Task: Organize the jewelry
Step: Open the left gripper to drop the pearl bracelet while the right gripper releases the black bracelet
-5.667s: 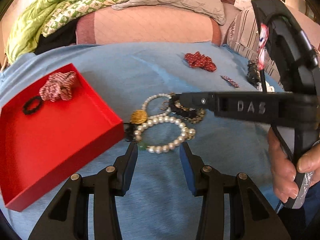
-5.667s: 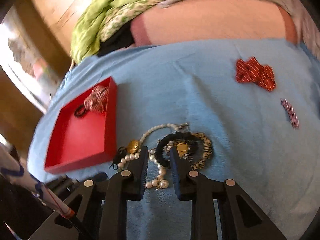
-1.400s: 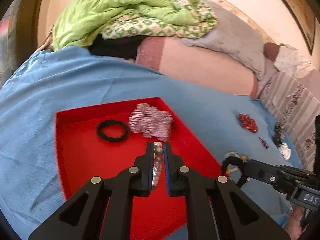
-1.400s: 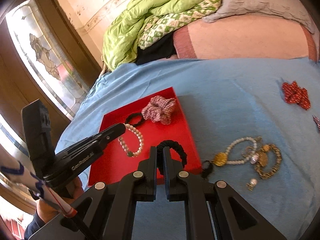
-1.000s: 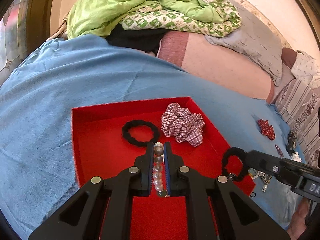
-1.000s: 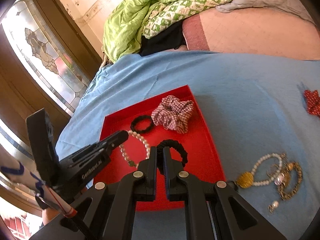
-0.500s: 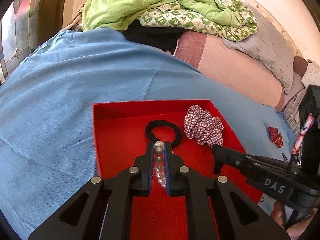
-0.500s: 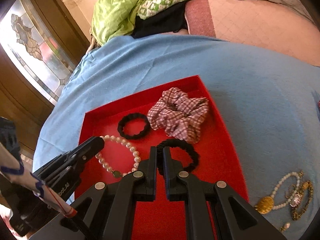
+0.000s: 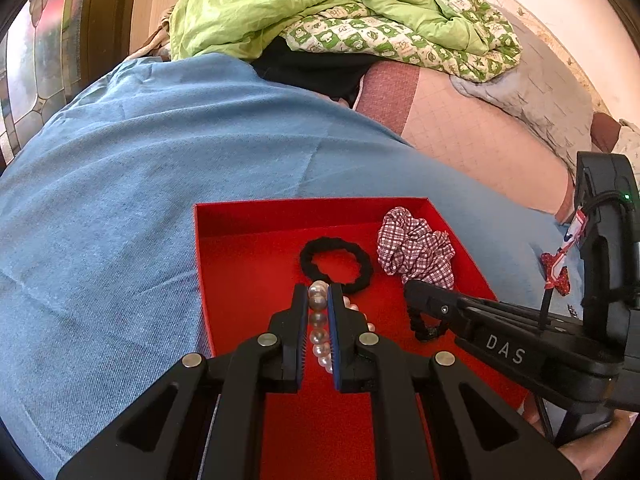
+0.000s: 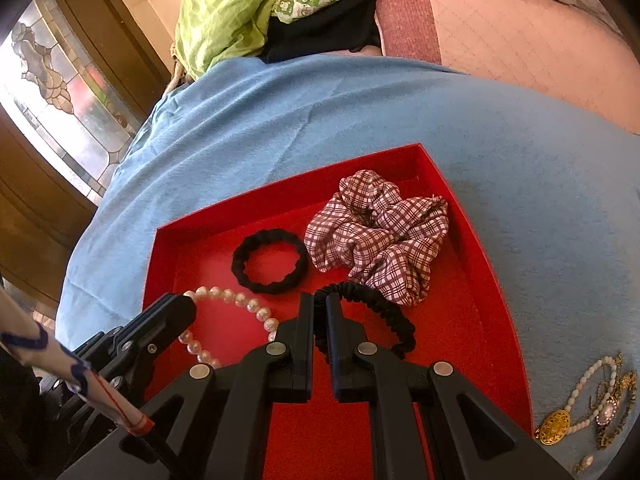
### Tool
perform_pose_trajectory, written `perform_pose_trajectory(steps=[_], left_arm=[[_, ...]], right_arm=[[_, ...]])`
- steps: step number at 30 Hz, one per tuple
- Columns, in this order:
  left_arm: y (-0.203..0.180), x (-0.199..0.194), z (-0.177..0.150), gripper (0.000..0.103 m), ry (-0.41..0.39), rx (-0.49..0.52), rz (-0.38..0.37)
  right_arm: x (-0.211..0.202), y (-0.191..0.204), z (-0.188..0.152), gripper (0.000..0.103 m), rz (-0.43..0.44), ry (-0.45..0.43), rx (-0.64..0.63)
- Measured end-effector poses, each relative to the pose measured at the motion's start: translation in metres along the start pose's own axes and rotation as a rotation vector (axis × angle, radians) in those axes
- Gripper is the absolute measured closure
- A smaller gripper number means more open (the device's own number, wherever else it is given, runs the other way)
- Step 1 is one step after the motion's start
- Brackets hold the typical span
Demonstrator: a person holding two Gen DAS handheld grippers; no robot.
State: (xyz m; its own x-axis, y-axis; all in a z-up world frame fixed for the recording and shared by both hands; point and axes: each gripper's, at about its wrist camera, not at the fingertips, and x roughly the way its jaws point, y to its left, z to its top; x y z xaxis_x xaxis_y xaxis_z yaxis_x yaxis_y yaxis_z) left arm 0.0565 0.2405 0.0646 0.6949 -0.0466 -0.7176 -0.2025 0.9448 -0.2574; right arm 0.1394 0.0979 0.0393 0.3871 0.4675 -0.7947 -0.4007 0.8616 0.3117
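Note:
A red tray (image 9: 248, 216) (image 10: 492, 264) lies on the blue cloth. My left gripper (image 9: 318, 294) is shut on a pearl bracelet (image 9: 319, 322) (image 10: 240, 302), whose loop hangs low over the tray floor. My right gripper (image 10: 318, 304) is shut on a black braided bracelet (image 10: 380, 312) (image 9: 424, 326), also low inside the tray, just right of the pearls. A black hair tie (image 9: 336, 264) (image 10: 270, 266) and a plaid scrunchie (image 9: 416, 250) (image 10: 380, 232) lie at the tray's far side.
More jewelry, a gold pendant on a pearl chain (image 10: 560, 424) and a leopard bangle (image 10: 616, 412), lies on the cloth right of the tray. A red bow (image 9: 556, 272) sits farther right. A green quilt (image 9: 320, 4) and pillows are piled behind.
Both grippers carried their bracelets from the jewelry pile to the tray. Over the last second the right gripper moved in over the tray and lower, close beside the left one.

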Motion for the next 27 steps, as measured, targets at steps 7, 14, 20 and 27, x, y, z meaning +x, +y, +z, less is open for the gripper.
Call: perform_pose_trajectory(steps=[7,14,20,27], left_arm=[[-0.001,0.0,-0.001,0.094,-0.004,0.005,0.001],[-0.001,-0.002,0.0,0.094,-0.011,0.004,0.001],[-0.002,-0.004,0.001,0.094,-0.017,0.008,0.001],[-0.008,-0.01,0.003,0.094,-0.042,0.01,0.001]], right_arm=[[0.0,0.002,0.002,0.095,0.006,0.001,-0.007],[0.0,0.002,0.002,0.094,0.016,0.007,-0.001],[-0.002,0.0,0.002,0.094,0.032,0.004,0.01],[-0.016,0.002,0.002,0.094,0.059,-0.017,0.008]])
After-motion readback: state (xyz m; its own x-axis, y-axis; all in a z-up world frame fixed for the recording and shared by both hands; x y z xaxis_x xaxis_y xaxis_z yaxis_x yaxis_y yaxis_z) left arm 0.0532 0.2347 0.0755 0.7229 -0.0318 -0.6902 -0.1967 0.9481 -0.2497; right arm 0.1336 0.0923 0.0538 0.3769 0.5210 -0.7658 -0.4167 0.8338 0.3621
